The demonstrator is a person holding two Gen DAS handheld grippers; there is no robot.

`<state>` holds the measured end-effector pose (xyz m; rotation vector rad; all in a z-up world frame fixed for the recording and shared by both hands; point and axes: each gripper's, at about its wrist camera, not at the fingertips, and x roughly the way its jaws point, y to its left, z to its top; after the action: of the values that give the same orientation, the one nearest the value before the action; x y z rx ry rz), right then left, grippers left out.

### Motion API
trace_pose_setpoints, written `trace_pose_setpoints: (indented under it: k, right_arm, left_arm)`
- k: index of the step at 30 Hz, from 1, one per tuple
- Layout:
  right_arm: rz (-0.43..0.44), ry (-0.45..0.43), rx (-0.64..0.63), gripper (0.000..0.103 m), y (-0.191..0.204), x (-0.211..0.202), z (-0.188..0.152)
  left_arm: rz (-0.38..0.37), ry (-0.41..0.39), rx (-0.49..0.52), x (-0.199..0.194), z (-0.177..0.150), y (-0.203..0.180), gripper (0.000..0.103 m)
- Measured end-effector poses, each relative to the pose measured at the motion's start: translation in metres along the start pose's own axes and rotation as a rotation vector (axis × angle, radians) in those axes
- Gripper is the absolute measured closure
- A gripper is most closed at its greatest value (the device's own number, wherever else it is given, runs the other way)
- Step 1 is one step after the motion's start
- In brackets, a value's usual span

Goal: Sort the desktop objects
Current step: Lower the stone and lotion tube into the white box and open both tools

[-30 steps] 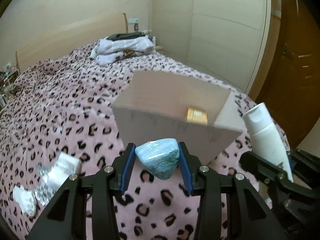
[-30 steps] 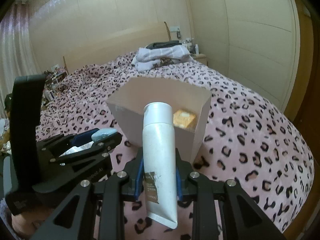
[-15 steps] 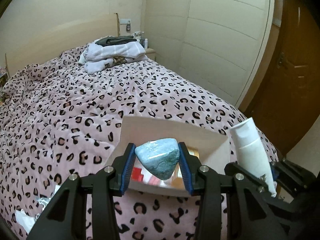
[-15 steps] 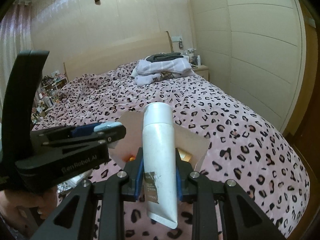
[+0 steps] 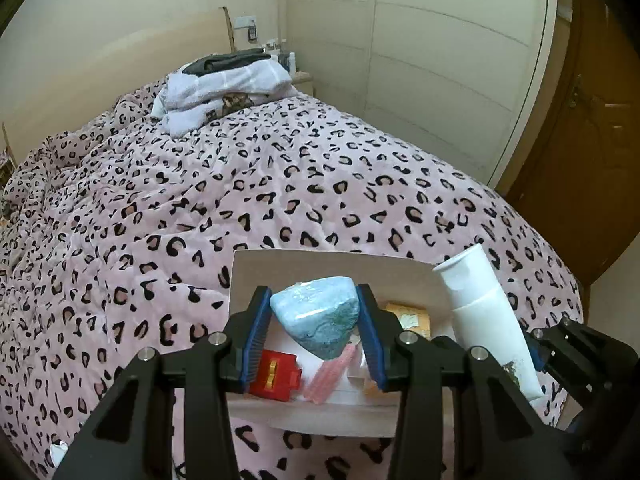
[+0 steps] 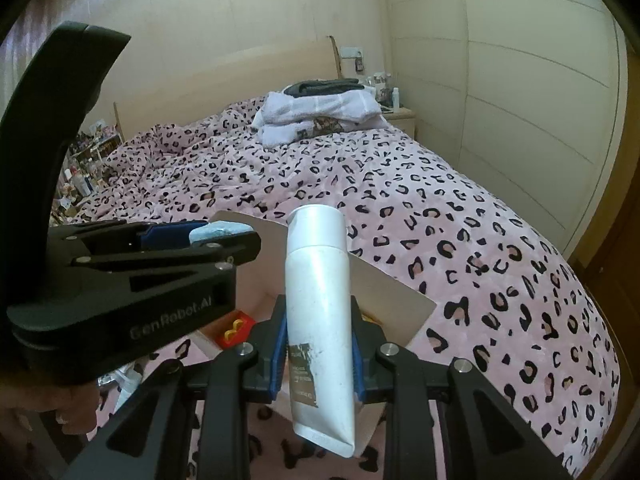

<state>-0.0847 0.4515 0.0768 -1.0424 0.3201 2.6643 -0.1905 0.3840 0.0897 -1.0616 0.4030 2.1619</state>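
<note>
Two loaded grippers above an open box on a leopard-print bed.

Left gripper (image 5: 316, 326): jaws partly open, blue pads clamped on a pale blue stone-like lump (image 5: 316, 322), held over the cardboard box (image 5: 320, 266). Right gripper (image 6: 318, 344): jaws narrow, clamped on a white tube (image 6: 318, 300), cap pointing away toward 12 o'clock, held above the box's right side. Box contents: red block (image 5: 276, 374) at 7 o'clock of the lump, pink item (image 5: 330, 374) just below it, possibly a comb, yellow packet (image 5: 408, 314) at 3 o'clock. Surroundings: pink bedspread (image 5: 280, 168); folded white towels (image 5: 224, 88) far off at 12 o'clock.
</note>
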Motion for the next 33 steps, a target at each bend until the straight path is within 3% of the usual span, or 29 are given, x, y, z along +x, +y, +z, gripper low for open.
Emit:
trace_pose_setpoints:
  k: [13,23,25,27,33]
  right_arm:
    - [0.013,0.064,-0.025,0.077,0.01,0.042,-0.001]
    - [-0.002,0.07,-0.047,0.076,0.012,0.053,-0.004]
    - [-0.002,0.07,-0.045,0.076,0.011,0.053,-0.004]
    - [-0.004,0.07,-0.05,0.076,0.011,0.053,-0.004]
    - [-0.02,0.062,-0.065,0.067,0.012,0.048,-0.003]
  left_arm:
    - [0.025,0.046,0.008,0.038,-0.011,0.007,0.06]
    - [0.06,0.031,0.038,0.043,-0.012,-0.002,0.059]
    - [0.063,0.031,0.036,0.043,-0.011,-0.002,0.054]
    - [0.064,0.025,0.034,0.041,-0.01,-0.002,0.04]
    - [0.051,0.025,0.035,0.037,-0.01,-0.003,0.029]
